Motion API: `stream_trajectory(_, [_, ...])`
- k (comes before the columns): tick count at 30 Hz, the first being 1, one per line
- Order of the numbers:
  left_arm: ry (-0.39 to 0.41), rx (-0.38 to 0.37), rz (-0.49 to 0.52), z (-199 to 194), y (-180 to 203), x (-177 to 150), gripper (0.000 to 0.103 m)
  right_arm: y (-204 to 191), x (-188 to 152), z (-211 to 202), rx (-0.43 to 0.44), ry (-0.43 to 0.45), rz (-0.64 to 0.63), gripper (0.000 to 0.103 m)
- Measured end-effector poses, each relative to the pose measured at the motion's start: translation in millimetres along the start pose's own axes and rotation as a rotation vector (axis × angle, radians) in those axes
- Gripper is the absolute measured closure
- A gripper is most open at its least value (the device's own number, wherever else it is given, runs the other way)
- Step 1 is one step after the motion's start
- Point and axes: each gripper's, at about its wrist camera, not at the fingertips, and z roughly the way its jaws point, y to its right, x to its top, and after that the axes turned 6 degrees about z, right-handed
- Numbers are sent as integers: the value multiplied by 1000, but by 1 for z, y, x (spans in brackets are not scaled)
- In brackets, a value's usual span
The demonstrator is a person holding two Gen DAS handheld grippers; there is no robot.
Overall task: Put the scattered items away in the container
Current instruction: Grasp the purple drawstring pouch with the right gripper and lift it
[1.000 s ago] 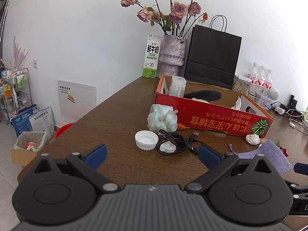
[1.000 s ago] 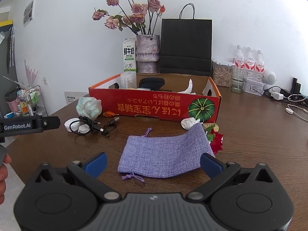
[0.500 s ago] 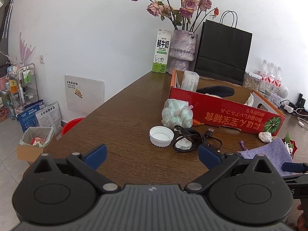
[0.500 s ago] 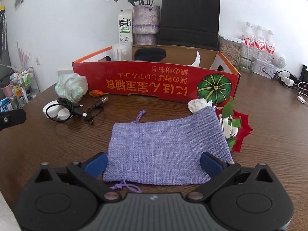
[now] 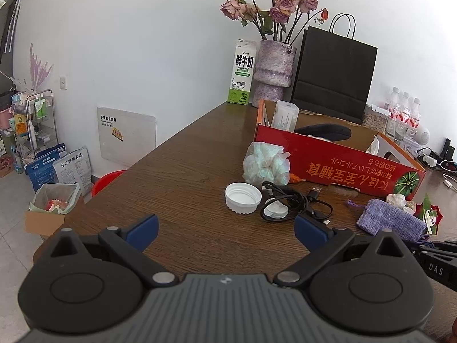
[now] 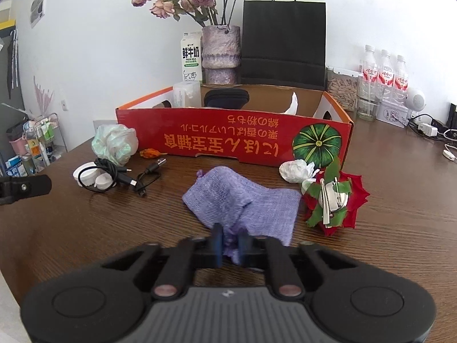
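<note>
My right gripper (image 6: pixel 228 241) is shut on the near edge of the purple cloth pouch (image 6: pixel 242 200), which is bunched and partly lifted off the table. The pouch also shows in the left wrist view (image 5: pixel 390 223). Behind it stands the red cardboard box (image 6: pixel 228 140), holding a black case and a clear tub. My left gripper (image 5: pixel 225 233) is open and empty above the table, short of the white lid (image 5: pixel 242 198) and black cable (image 5: pixel 288 203). A crumpled plastic bag (image 5: pixel 265 167), a white paper wad (image 6: pixel 295 171) and a red fabric flower (image 6: pixel 334 197) lie in front of the box.
A milk carton (image 6: pixel 190 57), a vase of dried roses (image 6: pixel 220 54), a black paper bag (image 6: pixel 282 43), water bottles (image 6: pixel 384 71) and chargers stand behind the box. The table's left edge (image 5: pixel 137 160) drops to a floor with bins.
My right gripper has closed on the pouch's near edge and pulled it up, crumpling it. The left gripper has drifted slightly left and back, staying open.
</note>
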Motion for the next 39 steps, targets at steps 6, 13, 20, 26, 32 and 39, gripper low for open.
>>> stream_trajectory(6, [2,5,8,0,1,1,0,3,0,-9,22,40,15,97])
stream_trajectory(13, [1,7,26,2,5,4,0,0,7,-19,27,92,0,97])
stream_trajectory(20, [6,5,75,11,15,14,0,-5,14,-21,33,121,-8,97])
stream_trajectory(26, [9,-18,156,26,33,24,0,-9,22,-23,37,150,-16,97])
stream_trajectory(32, [-3,-42,223,45,52,31,2,-9,24,-21,36,152,-15,97])
stream_trajectory(39, [-14,-52,245,62,61,31,15,-5,23,-17,37,140,-5,97])
